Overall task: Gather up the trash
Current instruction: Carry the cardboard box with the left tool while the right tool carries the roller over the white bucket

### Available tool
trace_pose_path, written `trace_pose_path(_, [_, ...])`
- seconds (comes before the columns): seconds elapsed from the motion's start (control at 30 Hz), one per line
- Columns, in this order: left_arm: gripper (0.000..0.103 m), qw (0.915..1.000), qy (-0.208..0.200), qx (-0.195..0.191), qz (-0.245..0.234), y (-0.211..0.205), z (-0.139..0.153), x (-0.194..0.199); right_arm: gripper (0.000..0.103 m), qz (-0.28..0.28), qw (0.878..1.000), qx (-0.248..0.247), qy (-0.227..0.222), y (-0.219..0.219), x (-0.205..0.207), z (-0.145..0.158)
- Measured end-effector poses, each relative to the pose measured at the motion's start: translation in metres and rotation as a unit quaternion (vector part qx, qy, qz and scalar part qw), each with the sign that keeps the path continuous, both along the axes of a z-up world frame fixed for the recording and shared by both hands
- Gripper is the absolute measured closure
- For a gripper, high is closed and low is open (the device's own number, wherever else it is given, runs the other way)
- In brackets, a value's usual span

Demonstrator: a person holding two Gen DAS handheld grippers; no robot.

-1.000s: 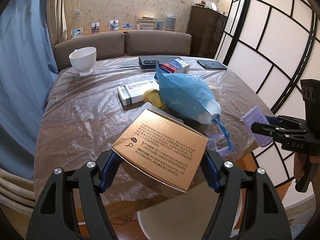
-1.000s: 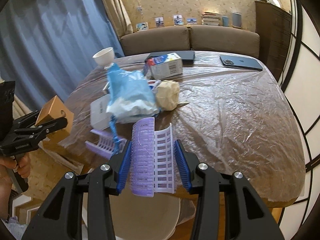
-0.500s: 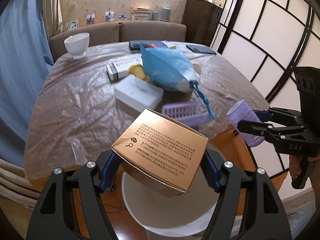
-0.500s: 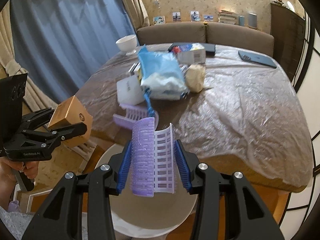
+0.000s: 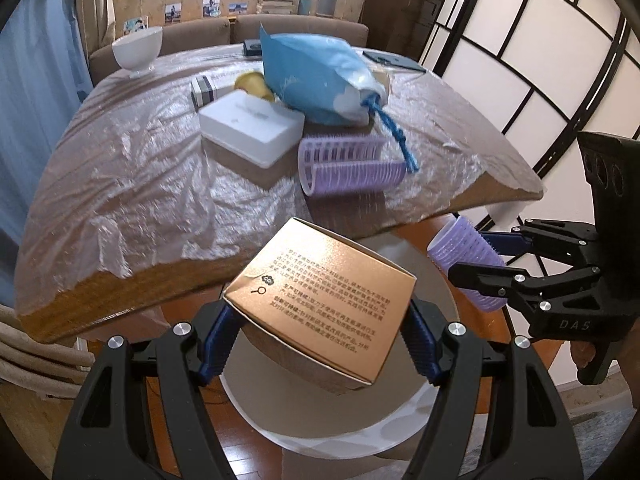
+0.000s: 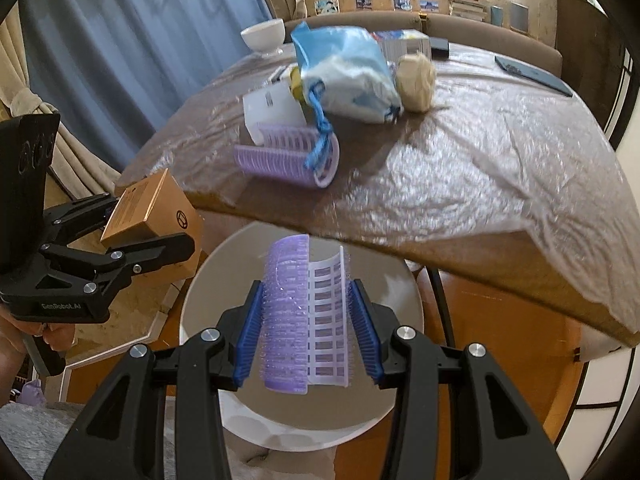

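Observation:
My left gripper point(image 5: 316, 344) is shut on a copper-brown box point(image 5: 320, 304) and holds it above a round white bin point(image 5: 332, 424) on the floor in front of the table. My right gripper point(image 6: 306, 336) is shut on a purple hair roller point(image 6: 304, 316), also above the bin point(image 6: 208, 300). The right gripper shows in the left wrist view point(image 5: 476, 260), and the left gripper with the box in the right wrist view point(image 6: 148, 216). A second purple roller point(image 5: 348, 164) lies near the table edge.
On the plastic-covered table point(image 5: 120, 168) lie a blue bag point(image 5: 320, 76), a white box point(image 5: 252, 128), a white bowl point(image 5: 138, 50), a cream wad point(image 6: 416, 76) and a phone point(image 6: 532, 72). A sofa stands behind; a screen partition is on the right.
Both grippers have pulled back from the table and down with their loads. They now hang over the white bin, which shows much larger below them.

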State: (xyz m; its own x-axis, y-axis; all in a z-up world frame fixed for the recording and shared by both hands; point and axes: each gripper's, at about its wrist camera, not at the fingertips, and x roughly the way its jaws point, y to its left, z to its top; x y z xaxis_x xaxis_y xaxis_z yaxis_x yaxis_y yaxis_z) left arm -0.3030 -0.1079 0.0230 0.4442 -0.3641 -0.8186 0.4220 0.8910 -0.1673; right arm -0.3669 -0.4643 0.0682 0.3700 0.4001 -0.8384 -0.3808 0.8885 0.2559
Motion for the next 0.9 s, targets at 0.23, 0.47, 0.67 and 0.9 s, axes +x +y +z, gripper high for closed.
trace_pose_path(0.23, [0.031,0.9998,0.015,0.013,-0.007,-0.006,-0.017,-0.001,0.06,-0.005,1.0,-0.007,0.018,0.0,-0.002,-0.02])
trace_pose_path(0.47, [0.03,0.9993,0.029,0.021,-0.007,-0.008,-0.032,-0.001,0.06,-0.007,0.999,-0.01,0.033,0.002,-0.002,-0.035])
trace_pose_path(0.67, [0.031,0.9988,0.04,0.029,-0.006,-0.01,-0.045,0.0,0.06,-0.007,0.999,-0.014,0.043,0.006,0.0,-0.047])
trace_pose_path(0.9, [0.031,0.998,0.052,0.036,-0.007,-0.011,-0.058,-0.002,0.06,-0.007,0.998,-0.016,0.054,0.013,0.001,-0.058])
